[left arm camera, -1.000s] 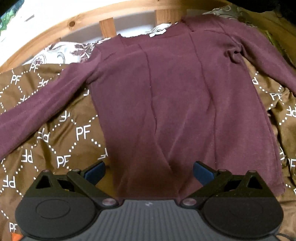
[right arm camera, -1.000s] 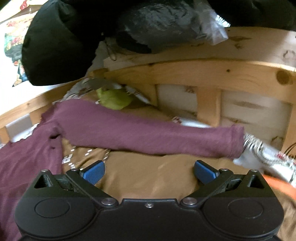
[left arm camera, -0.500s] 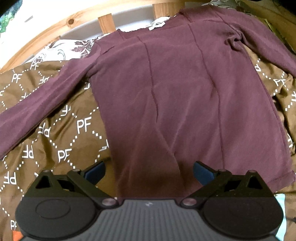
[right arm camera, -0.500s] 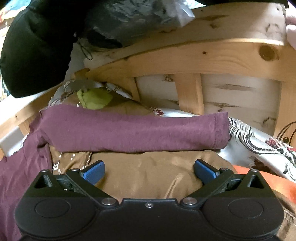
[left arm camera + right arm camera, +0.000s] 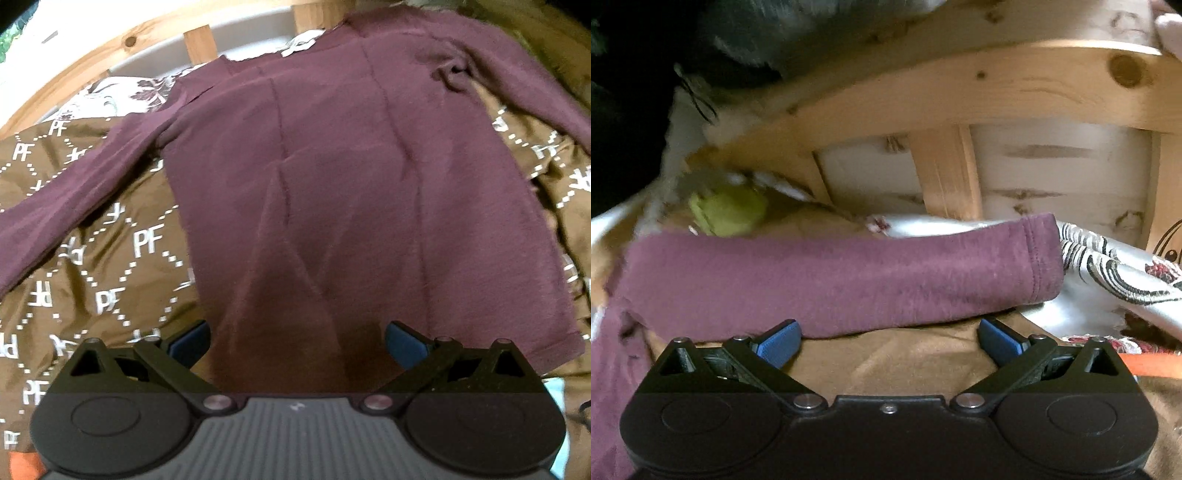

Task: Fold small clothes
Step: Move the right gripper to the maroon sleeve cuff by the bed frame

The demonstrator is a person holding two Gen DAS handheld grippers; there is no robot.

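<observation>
On the brown blanket (image 5: 110, 258) the shirt (image 5: 351, 184) lies flat. Right gripper (image 5: 889, 339), fingers spread, has closed in on the sleeve (image 5: 831, 280); left gripper (image 5: 297, 343), also spread, hovers at the hem. Sleeve fold looks next.

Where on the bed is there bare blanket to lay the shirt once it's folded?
Bare brown blanket lies between the shirt body and its left sleeve. A narrower strip shows below the right sleeve. Toward the headboard it's crowded.
</observation>
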